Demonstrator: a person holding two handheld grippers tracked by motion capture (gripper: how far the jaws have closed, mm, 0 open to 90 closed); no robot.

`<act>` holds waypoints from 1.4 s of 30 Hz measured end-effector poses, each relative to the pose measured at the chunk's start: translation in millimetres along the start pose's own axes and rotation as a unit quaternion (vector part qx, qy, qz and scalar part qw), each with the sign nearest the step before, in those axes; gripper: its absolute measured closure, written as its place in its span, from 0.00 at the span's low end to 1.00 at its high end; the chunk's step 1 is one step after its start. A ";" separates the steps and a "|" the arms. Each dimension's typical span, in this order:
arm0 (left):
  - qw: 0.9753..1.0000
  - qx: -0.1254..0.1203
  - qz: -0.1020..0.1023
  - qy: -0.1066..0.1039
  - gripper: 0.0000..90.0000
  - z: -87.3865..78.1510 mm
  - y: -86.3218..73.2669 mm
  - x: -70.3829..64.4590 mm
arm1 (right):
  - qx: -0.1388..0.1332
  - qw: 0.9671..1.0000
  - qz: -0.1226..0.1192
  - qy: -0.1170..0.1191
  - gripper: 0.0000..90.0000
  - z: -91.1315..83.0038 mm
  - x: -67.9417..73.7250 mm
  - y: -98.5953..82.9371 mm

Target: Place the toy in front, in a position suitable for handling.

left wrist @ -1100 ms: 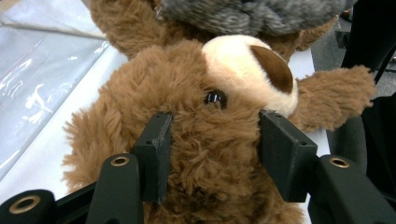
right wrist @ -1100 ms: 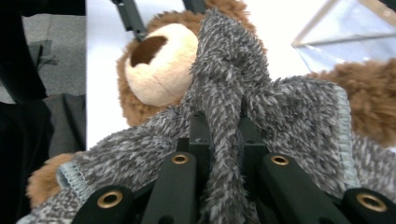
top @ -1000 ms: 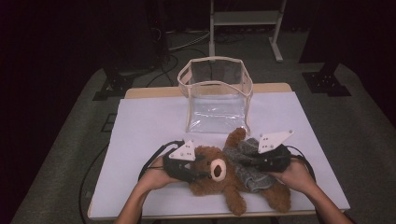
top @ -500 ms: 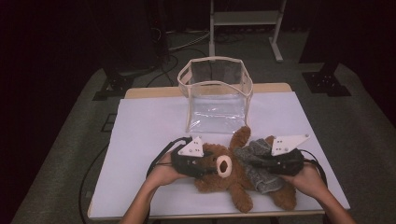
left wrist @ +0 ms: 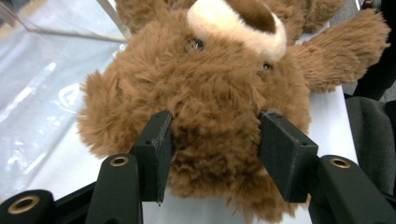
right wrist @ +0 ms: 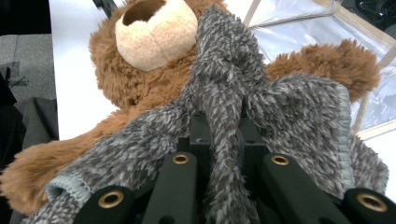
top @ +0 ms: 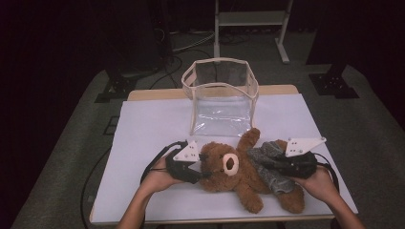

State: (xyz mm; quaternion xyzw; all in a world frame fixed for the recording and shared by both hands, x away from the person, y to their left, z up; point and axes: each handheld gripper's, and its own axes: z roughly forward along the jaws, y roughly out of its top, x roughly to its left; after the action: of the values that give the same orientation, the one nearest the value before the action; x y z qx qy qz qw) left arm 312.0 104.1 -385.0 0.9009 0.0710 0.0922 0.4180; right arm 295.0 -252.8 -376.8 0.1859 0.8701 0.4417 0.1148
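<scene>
White tabletop, left hand-held gripper clamping fluffy brown teddy bear, right hand-held gripper pinching fuzzy grey knit

Place: looking like a lab or recording studio
Surroundings: darkness closing in around one lit white table
Floor: grey carpet, cables trailing
Background: metal stand standing behind

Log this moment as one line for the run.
left tool: clamps teddy bear head | right tool: pinches grey knit garment on bear | clear bag: open, behind
</scene>
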 end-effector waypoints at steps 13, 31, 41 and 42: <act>1.000 0.000 0.000 -0.008 0.52 16.6 0.5 -1.1 | 0.000 0.997 -0.070 0.018 0.89 31.0 29.4 39.6; 1.000 -0.003 -0.003 -0.007 0.52 15.3 -1.4 -0.7 | -0.006 0.996 -0.088 0.028 0.89 39.6 56.3 40.8; 1.000 -0.011 -0.003 -0.008 0.52 16.2 0.4 -1.7 | 0.010 0.997 -0.078 0.005 0.89 30.1 52.4 23.8; 1.000 -0.012 -0.005 -0.009 0.52 16.5 -0.1 -1.3 | 0.005 0.997 -0.080 0.005 0.89 29.2 53.7 26.9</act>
State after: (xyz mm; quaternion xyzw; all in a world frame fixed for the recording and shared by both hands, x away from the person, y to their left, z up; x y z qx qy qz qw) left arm 314.5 91.8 -395.7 0.8961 0.0705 0.0829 0.4303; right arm 263.0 -194.2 -373.9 0.1139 0.8850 0.4277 0.1442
